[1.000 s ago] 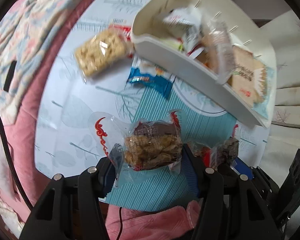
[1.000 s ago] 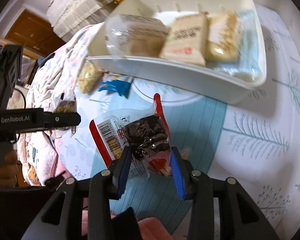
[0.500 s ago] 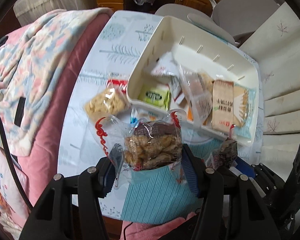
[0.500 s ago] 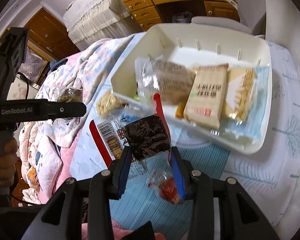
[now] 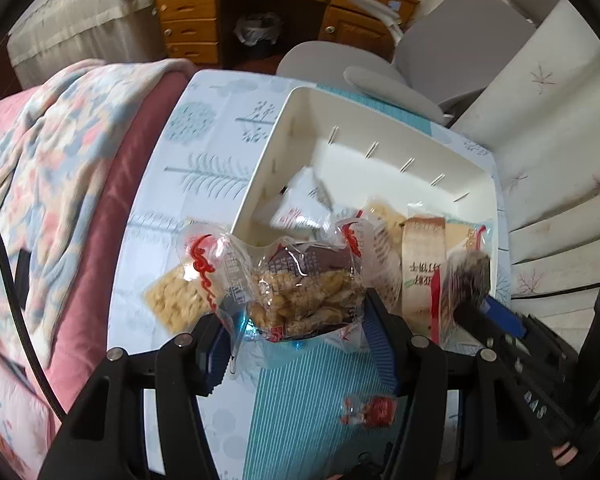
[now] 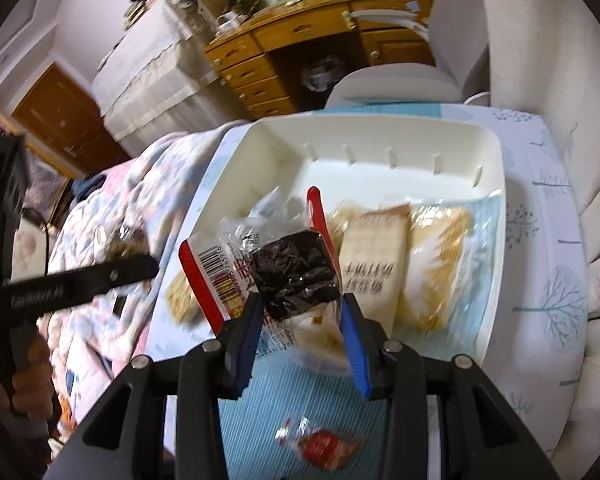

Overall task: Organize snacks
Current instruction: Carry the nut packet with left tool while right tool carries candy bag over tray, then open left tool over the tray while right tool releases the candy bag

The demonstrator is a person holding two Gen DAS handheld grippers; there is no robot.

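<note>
Clear crinkly plastic is all you're gripping: your left gripper (image 5: 300, 320) is clamped on the golden snack bag (image 5: 296, 288), your right gripper (image 6: 300, 316) on the dark snack packet (image 6: 296, 276), both held up at the white bin's (image 6: 380, 132) near edge. Carry each past the wall, lower it over bare floor beside the packets already inside, then let go.

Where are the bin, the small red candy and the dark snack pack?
bin (image 6: 380, 132), right wrist view, far rim.
red candy (image 6: 320, 446), right wrist view, middle of wrapper, on the teal mat.
dark snack pack (image 6: 296, 276), right wrist view, dark contents, between the right tool's fingers.
</note>
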